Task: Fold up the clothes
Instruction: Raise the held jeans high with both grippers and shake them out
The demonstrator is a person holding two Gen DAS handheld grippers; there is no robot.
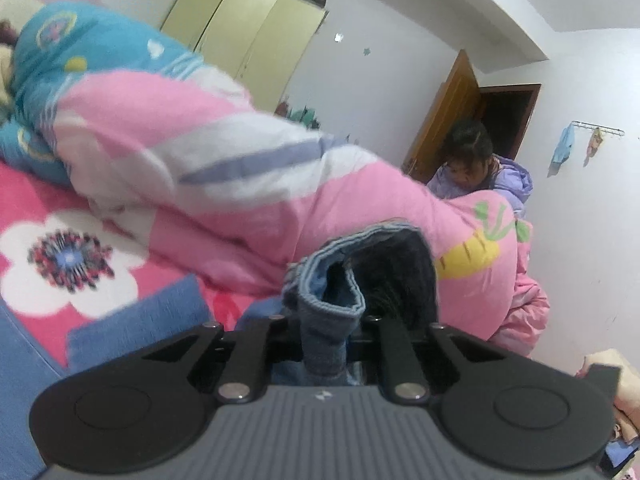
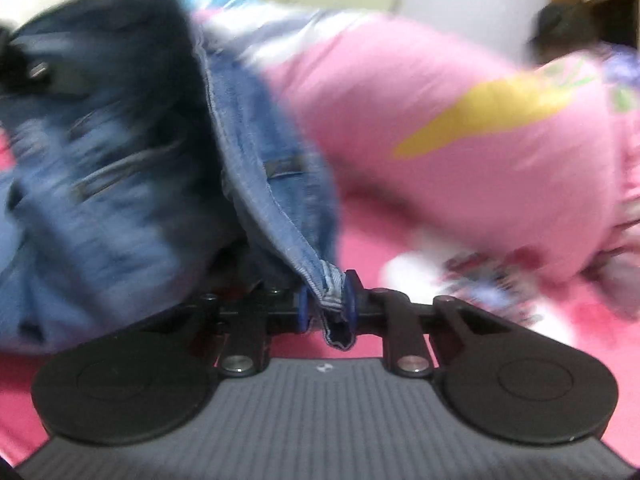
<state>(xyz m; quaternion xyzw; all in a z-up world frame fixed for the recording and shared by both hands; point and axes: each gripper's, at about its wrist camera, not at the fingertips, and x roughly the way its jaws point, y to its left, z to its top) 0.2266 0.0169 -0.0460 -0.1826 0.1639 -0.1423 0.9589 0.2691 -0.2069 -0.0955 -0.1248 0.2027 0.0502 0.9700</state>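
A pair of blue jeans [image 1: 324, 312] with a dark fleecy lining rises between the fingers of my left gripper [image 1: 324, 340], which is shut on the waistband fold. In the right wrist view the same jeans [image 2: 120, 152] hang to the left, blurred. Their hem edge [image 2: 332, 292] is pinched between the blue pads [image 2: 350, 300] of my right gripper [image 2: 327, 304], which is shut on it. The rest of the jeans drops out of sight below both grippers.
A bulky pink, white and blue quilt [image 1: 224, 152] lies heaped across the bed with its pink flower sheet [image 1: 60, 256]. A person in a lilac jacket [image 1: 516, 184] sits behind the quilt near a wooden door [image 1: 448, 120]. Yellow wardrobes [image 1: 248, 40] stand against the far wall.
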